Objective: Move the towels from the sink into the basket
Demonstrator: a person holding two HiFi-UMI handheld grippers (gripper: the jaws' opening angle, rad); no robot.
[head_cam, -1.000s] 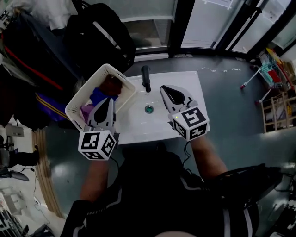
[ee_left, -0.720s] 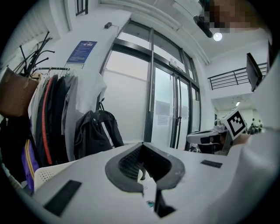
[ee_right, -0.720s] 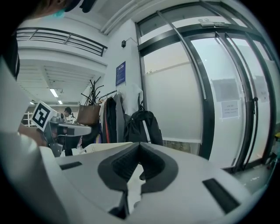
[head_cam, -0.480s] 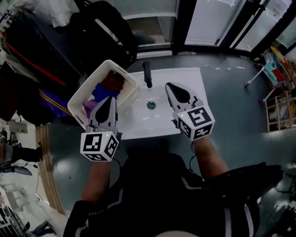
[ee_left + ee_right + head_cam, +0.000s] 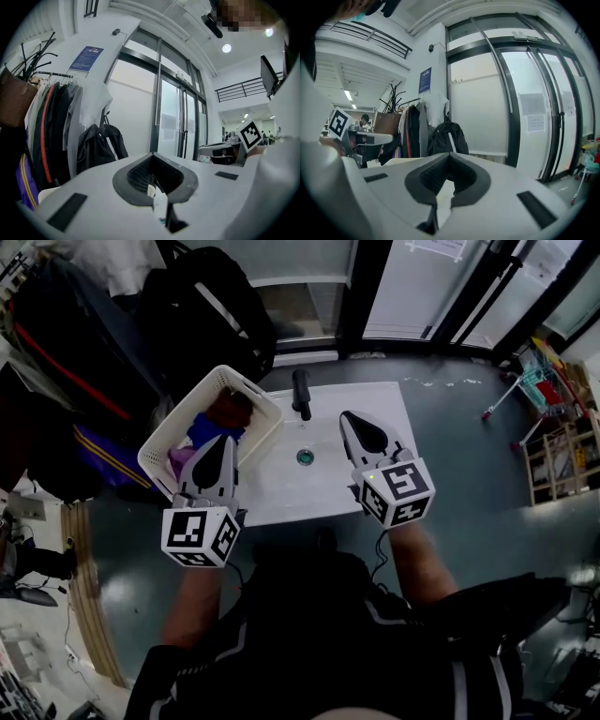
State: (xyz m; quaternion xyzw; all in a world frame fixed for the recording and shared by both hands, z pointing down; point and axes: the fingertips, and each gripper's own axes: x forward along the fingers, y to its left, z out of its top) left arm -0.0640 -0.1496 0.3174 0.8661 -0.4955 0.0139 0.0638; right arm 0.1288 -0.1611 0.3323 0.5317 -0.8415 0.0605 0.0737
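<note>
Left gripper (image 5: 227, 441): jaws closed together, nothing between them; it hangs over the near wall of the basket (image 5: 156, 450).

Right gripper (image 5: 350, 417): jaws likewise pressed together and empty, above the right half of the sink (image 5: 380, 401).

Basket: white, perforated, set askew at the sink's far left corner, overlapping its edge.

Towels (image 5: 214, 420): maroon, blue and purple pieces (bunched, count unclear), all inside the basket.

Faucet (image 5: 301, 395): black, at the sink's far edge.

Drain (image 5: 305, 457): on the near side of the faucet.
</note>
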